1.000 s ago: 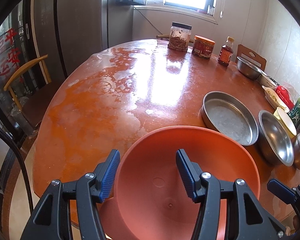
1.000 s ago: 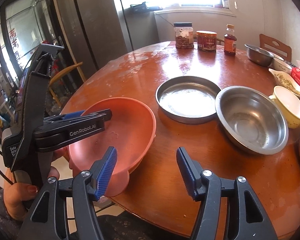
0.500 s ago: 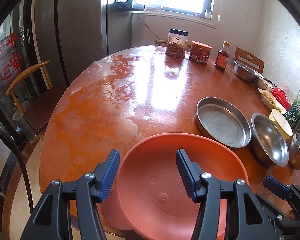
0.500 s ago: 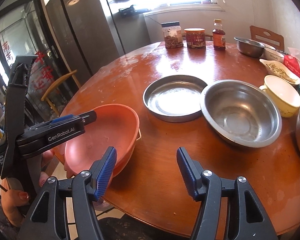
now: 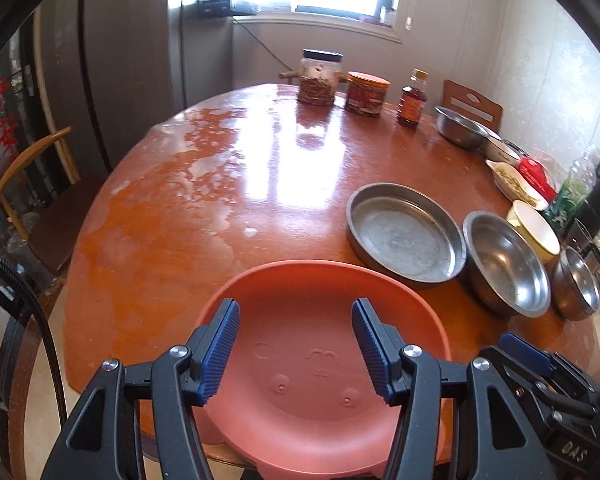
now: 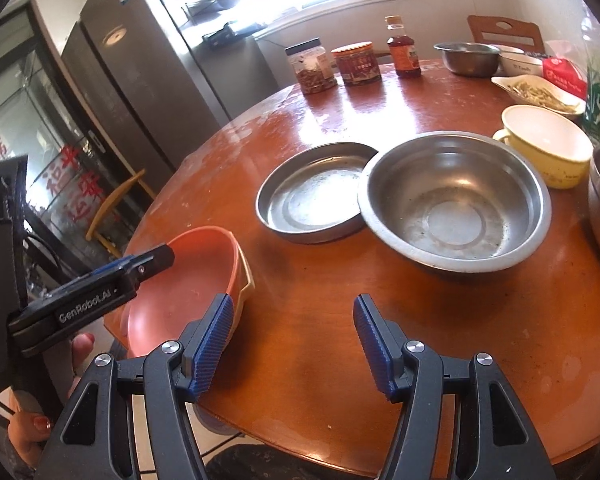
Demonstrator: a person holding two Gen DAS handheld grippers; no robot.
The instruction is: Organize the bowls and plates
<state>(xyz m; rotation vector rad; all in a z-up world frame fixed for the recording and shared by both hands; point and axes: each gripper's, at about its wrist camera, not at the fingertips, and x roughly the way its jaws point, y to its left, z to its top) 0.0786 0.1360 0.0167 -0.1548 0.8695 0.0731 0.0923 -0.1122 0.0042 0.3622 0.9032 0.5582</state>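
An orange plastic bowl [image 5: 312, 360] hangs partly over the round table's [image 5: 220, 200] near edge, and what bears it is hidden. My left gripper [image 5: 296, 344] hovers open over its hollow, the blue pads clear of the plastic. The right wrist view shows that bowl [image 6: 188, 276] at the left edge with a pale second rim beneath, the left gripper [image 6: 160, 258] over it and a person's finger below. My right gripper [image 6: 292, 340] stands open above bare wood. Further in lie a flat steel pan [image 6: 316, 196], a steel bowl [image 6: 456, 204], a yellow cup [image 6: 544, 140] and a smaller steel bowl [image 5: 576, 288].
Two jars [image 5: 320, 80] and a sauce bottle [image 5: 412, 100] stand at the table's far side, beside another steel bowl [image 5: 460, 128]. A dish of food [image 6: 540, 96] and bottles crowd the right rim. A wooden chair [image 5: 28, 184] and a refrigerator [image 6: 140, 80] are to the left.
The orange bowl has slid back to the table's near edge, staying under my left gripper as it drew back. My right gripper has rolled and shifted right, nearer the steel bowl.
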